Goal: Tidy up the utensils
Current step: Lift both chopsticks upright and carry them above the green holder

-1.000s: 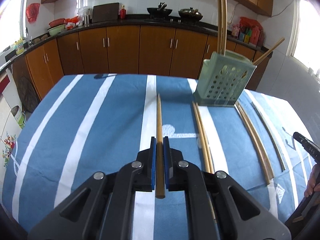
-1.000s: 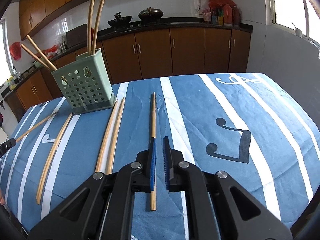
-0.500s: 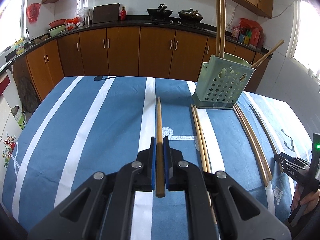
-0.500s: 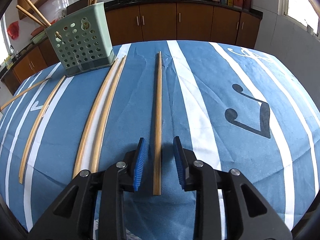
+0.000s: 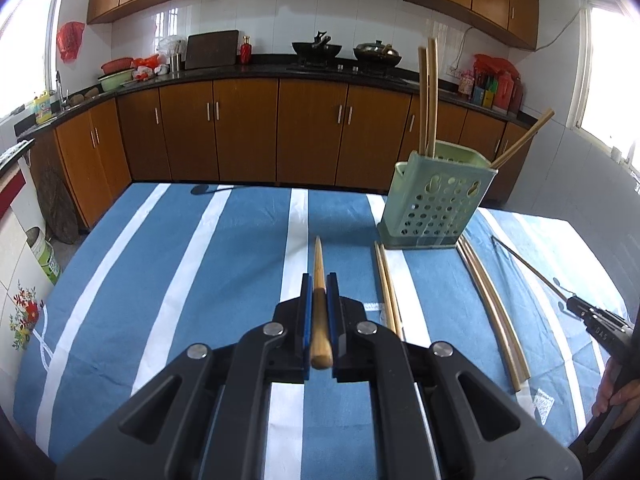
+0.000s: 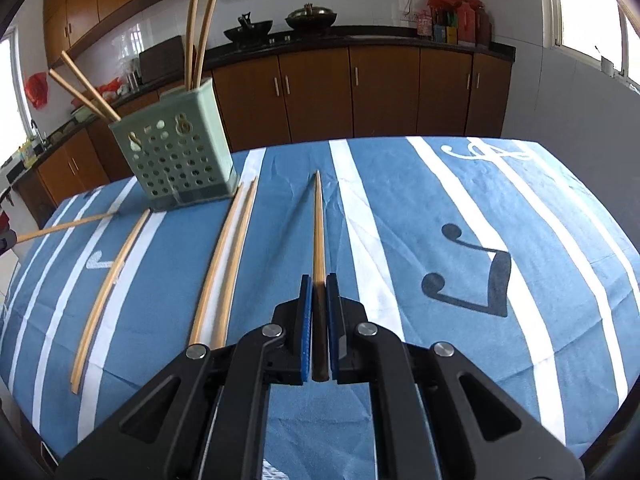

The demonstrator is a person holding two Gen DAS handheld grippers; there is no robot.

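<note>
Both handheld grippers point forward and downward over a table covered with a blue cloth with white stripes (image 5: 192,280). The left gripper (image 5: 319,280) is clamped on a tapered wooden chopstick (image 5: 319,264): its blue pads (image 5: 306,312) press the stick from both sides, the thick butt end sticks out behind the pads toward the camera, and the thin tip reaches forward above the cloth, in line with a white stripe. The right gripper (image 6: 319,280) is likewise clenched on a second tapered wooden chopstick (image 6: 318,224), gripped near its thick end, with the long shaft running straight ahead and its tip just above the cloth beside its own shadow. In the left wrist view the right gripper shows at the right edge as a dark jaw tip with a thin stick running from it, and part of the person's hand (image 5: 618,392) wraps the handle below it. The pale green perforated plastic utensil holder (image 6: 176,156) stands upright toward the far side of the table, with two tall sticks rising near-vertical from it and two more leaning outward. On the cloth between the two grippers lie two pairs of loose wooden chopsticks (image 6: 224,264), one pair with its far ends just beside the holder's base and another (image 6: 108,280) further left in the right wrist view, all lying flat and pointing toward the holder.
</note>
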